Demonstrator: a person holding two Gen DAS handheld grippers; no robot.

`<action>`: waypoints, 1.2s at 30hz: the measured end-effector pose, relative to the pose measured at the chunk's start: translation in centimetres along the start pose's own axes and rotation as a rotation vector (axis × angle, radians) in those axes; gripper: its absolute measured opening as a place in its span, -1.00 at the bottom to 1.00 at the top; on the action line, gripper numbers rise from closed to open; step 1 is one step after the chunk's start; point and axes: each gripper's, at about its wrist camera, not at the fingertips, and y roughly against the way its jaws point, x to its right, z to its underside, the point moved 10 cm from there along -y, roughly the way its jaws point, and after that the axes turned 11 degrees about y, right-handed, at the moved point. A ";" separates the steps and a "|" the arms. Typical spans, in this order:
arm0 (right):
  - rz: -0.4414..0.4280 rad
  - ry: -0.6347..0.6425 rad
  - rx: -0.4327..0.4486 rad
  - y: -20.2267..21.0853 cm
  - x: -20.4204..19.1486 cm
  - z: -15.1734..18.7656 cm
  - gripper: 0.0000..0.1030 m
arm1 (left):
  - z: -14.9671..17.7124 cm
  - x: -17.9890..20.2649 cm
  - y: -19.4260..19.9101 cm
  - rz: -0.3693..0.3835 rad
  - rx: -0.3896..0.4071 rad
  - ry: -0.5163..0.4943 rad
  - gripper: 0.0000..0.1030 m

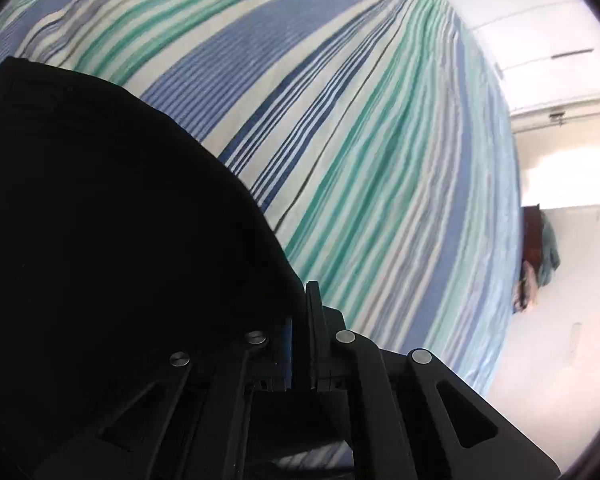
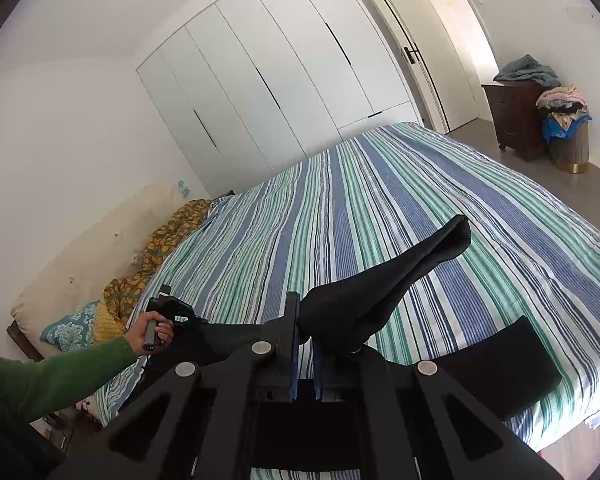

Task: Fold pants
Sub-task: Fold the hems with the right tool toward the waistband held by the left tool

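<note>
The black pants (image 2: 384, 280) hang between my two grippers above a striped bed (image 2: 380, 184). My right gripper (image 2: 306, 320) is shut on one part of the pants, with a black flap draped over its right finger and a leg end sticking out over the bed. Another part of the pants (image 2: 512, 356) lies on the bed at the near right. My left gripper (image 1: 300, 304) is shut on the pants (image 1: 120, 208), whose black cloth fills the left of its view. In the right wrist view the left gripper (image 2: 168, 304) is held by a hand at the left.
A floral quilt (image 2: 168, 236) and pillows (image 2: 72, 332) lie along the bed's left side by the wall. White wardrobe doors (image 2: 284, 80) stand behind the bed. A dark dresser (image 2: 516, 116) and a basket piled with clothes (image 2: 568, 132) stand at the far right.
</note>
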 end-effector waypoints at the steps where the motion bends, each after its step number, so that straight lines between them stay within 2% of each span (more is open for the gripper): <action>1: 0.014 0.000 -0.011 -0.3 0.6 0.1 -0.90 | 0.3 0.5 2.4 0.040 0.042 -0.028 -0.93; 3: 0.029 0.001 -0.033 -1.6 2.3 -0.2 -0.90 | 2.3 1.0 9.4 0.083 0.186 -0.141 -0.92; 5: 0.031 -0.015 -0.063 -3.5 4.3 -0.6 -0.90 | 5.9 -0.4 16.4 0.097 0.318 -0.253 -0.90; 7: 0.027 -0.038 -0.082 -5.1 6.0 -1.1 -0.90 | 10.0 -3.5 19.9 0.070 0.379 -0.292 -0.87; 8: 0.022 -0.050 -0.101 -5.9 6.8 -1.0 -0.90 | 12.5 -5.7 20.2 0.044 0.385 -0.289 -0.86; 10: 0.038 -0.069 -0.147 -7.0 8.4 0.1 -0.89 | 17.2 -9.5 17.9 -0.023 0.368 -0.277 -0.86; 12: 0.054 -0.108 -0.226 -7.8 10.1 2.7 -0.90 | 20.7 -13.0 13.4 -0.100 0.311 -0.279 -0.86; 13: 0.082 -0.120 -0.258 -8.0 11.2 4.3 -0.89 | 22.3 -14.9 11.2 -0.147 0.287 -0.290 -0.85; 15: 0.158 -0.123 -0.361 -8.5 13.9 8.2 -0.89 | 24.7 -16.0 7.5 -0.237 0.249 -0.323 -0.86; 16: 0.207 -0.141 -0.410 -8.5 15.4 10.0 -0.89 | 25.6 -16.3 6.7 -0.251 0.226 -0.332 -0.86; 18: 0.269 -0.195 -0.476 -8.0 17.9 12.8 -0.89 | 26.4 -15.4 7.2 -0.207 0.226 -0.335 -0.85; 21: 0.343 -0.230 -0.523 -6.4 20.2 14.8 -0.89 | 26.1 -13.7 8.3 -0.169 0.223 -0.347 -0.82; 23: 0.343 -0.269 -0.524 -5.3 20.7 15.3 -0.89 | 26.0 -13.6 8.4 -0.153 0.217 -0.331 -0.82; 27: 0.375 -0.236 -0.556 -3.9 20.7 16.1 -0.89 | 26.2 -14.4 7.5 -0.119 0.182 -0.253 -0.84; 32: 0.367 -0.316 -0.616 -4.2 21.8 18.7 -0.89 | 26.1 -14.6 8.7 -0.078 0.215 -0.250 -0.93; 36: 0.375 -0.260 -0.613 -4.5 21.4 18.0 -0.89 | 25.7 -14.9 9.6 -0.055 0.233 -0.233 -0.94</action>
